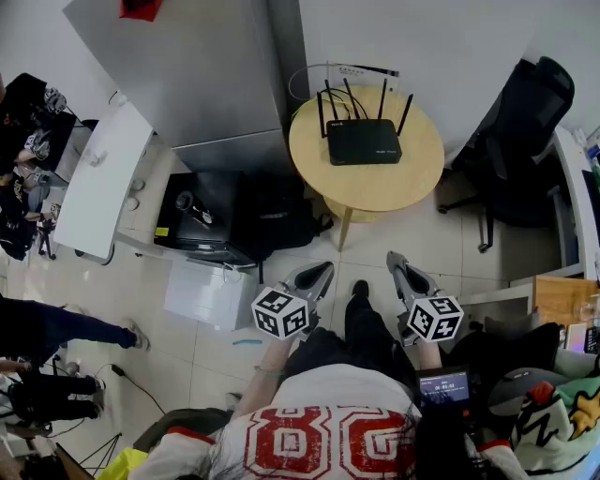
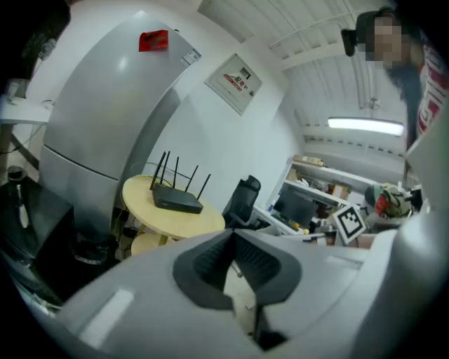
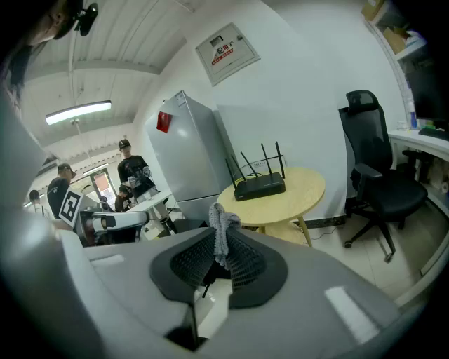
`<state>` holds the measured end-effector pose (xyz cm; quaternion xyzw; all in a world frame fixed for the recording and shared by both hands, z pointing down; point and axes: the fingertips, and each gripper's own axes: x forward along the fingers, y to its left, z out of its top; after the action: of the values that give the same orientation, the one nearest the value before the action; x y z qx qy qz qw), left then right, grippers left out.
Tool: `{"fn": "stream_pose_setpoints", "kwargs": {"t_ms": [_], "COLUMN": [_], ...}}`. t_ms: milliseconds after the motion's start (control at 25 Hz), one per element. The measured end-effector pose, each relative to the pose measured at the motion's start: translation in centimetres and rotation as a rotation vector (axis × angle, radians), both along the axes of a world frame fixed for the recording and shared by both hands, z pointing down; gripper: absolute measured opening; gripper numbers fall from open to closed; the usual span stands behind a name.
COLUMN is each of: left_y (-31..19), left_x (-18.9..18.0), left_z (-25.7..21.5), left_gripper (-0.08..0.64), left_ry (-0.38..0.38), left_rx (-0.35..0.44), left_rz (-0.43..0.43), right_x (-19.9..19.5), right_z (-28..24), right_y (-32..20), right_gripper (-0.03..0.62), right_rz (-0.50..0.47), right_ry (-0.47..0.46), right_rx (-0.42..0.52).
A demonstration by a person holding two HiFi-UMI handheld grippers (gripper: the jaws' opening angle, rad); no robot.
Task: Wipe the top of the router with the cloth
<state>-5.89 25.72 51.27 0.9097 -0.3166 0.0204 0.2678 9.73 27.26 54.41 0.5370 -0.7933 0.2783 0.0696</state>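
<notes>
Floor (image 1: 427,239): pale tiles, centre of head view. White wall (image 1: 441,37) along the top. Tall grey cabinet (image 1: 187,75) upper left, red sticker (image 1: 141,8) on it. Round light-wood table (image 1: 417,178) top centre, just right of the cabinet. Black office chair (image 1: 525,112) upper right, near a white desk (image 1: 574,197) at the right edge. Long white table (image 1: 98,183) at left. Low black unit (image 1: 202,220) below the cabinet, white box (image 1: 211,295) beneath it. Right gripper view: framed notice (image 3: 226,50) high on the wall, upper centre; strip light (image 3: 77,111) lit, upper left.

Lower cloth (image 3: 222,235) hidden between jaws
</notes>
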Motion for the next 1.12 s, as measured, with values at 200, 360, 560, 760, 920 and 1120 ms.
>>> {"fn": "stream_pose_setpoints", "kwargs": {"t_ms": [200, 360, 560, 760, 920, 1120], "left_y": [-6.2, -12.9, -20.6, -23.3, -24.2, -29.4], "left_x": [0.5, 0.8, 2.4, 5.2, 4.0, -0.1], "left_z": [0.8, 1.1, -1.1, -3.1, -1.1, -1.2], "left_gripper": [0.000, 0.000, 0.000, 0.000, 0.000, 0.000], "left_ry": [-0.010, -0.036, -0.064, -0.069, -0.110, -0.084], "left_rx": [-0.013, -0.008, 0.051, 0.058, -0.004, -0.020], "left_rz": [-0.054, -0.147, -0.202, -0.144, -0.144, -0.214], "right_x": [1.9, 4.0, 4.7, 2.3, -0.5, -2.9], "right_z": [0.2, 0.6, -0.9, -0.1, 2.2, 3.6], "right_y": [-6.9, -15.8, -26.5, -33.6, -37.1, -42.1], "right_gripper": [0.043, 0.043, 0.043, 0.043, 0.043, 0.043], "right_rz": [-0.012, -0.066, -0.137, -0.244, -0.302, -0.307], "right_ry": [-0.008, 0.005, -0.014, 0.020, 0.021, 0.054], "right_rx": [0.012, 0.031, 0.076, 0.030, -0.024, -0.062]}}
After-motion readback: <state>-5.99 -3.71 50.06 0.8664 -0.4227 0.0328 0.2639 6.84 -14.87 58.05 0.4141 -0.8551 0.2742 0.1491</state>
